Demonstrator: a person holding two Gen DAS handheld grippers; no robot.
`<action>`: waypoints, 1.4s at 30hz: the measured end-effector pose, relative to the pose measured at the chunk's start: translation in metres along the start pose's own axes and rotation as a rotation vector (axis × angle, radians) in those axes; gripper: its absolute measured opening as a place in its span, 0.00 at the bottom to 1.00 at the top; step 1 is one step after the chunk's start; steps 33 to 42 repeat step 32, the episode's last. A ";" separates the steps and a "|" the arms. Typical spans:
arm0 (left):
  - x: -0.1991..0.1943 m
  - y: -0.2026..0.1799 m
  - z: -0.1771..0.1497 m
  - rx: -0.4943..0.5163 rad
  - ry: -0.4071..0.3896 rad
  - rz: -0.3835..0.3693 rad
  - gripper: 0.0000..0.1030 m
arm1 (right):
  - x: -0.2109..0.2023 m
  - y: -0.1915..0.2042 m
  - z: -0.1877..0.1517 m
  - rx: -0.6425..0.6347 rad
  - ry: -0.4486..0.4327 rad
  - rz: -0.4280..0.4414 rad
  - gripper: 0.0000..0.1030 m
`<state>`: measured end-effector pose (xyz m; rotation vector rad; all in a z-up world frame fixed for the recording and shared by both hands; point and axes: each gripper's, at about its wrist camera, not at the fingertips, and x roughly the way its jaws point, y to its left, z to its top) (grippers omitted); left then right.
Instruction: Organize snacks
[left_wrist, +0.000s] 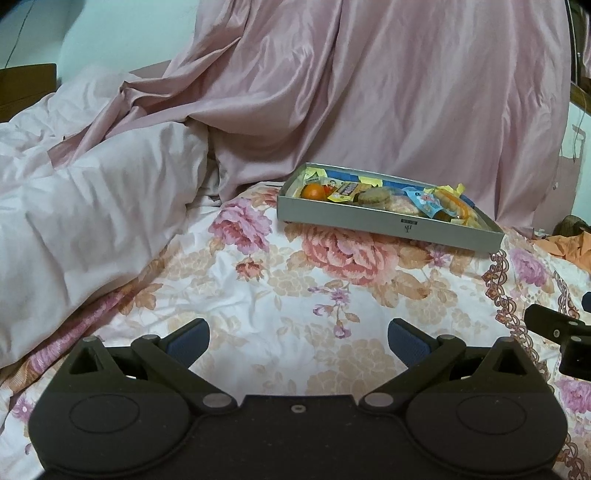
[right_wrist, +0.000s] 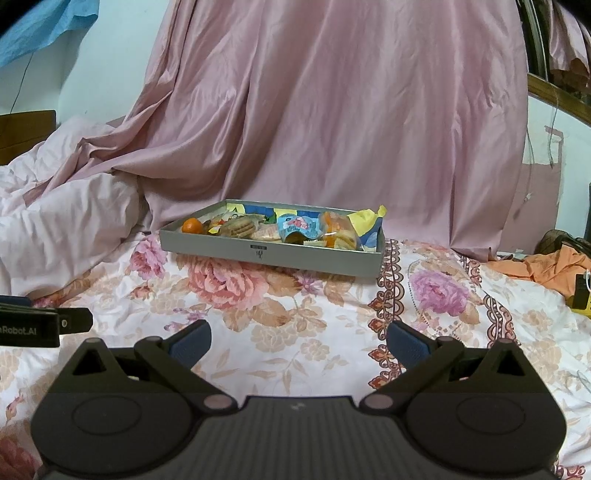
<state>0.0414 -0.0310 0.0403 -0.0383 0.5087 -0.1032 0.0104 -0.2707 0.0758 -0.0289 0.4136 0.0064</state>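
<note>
White letters "Robot_AI" on the black left gripper (right_wrist: 44, 326) at the picture's left edge, start of the word cut off, small dark logo mark on the grey tray (right_wrist: 258, 254) front wall, too small to read, snack wrapper prints unreadable

- The flat grey rectangular box (right_wrist: 269, 254) looks like matt card, with a small dark printed mark on its front wall.
- The snack packets (right_wrist: 295, 227) inside it have glossy, crinkled plastic wrap; the round brown biscuits (right_wrist: 236, 226) look rough and grainy, and the small orange fruit (right_wrist: 192, 225) has a smooth, faintly shiny skin.
- The flowered bedsheet (left_wrist: 295, 295) is soft matt cotton-like cloth.
- The pink draped curtain (right_wrist: 332, 129) is satiny cloth with a sheen.
- The pale pink quilt (left_wrist: 92, 221) is matt and rumpled.
- The left gripper (left_wrist: 298, 338) and the right gripper (right_wrist: 298, 338) are matt black plastic, with blue textured pads (right_wrist: 190, 345) and dull metal pins.
</note>
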 end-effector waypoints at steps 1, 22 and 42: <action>0.000 0.000 -0.001 0.000 0.002 -0.001 0.99 | 0.001 0.000 -0.001 -0.001 0.002 0.001 1.00; -0.003 -0.007 -0.003 0.015 0.025 -0.047 0.99 | 0.009 0.001 -0.008 -0.014 0.024 0.012 1.00; -0.002 -0.007 -0.004 0.030 0.017 -0.022 0.99 | 0.010 0.003 -0.010 -0.021 0.026 0.018 1.00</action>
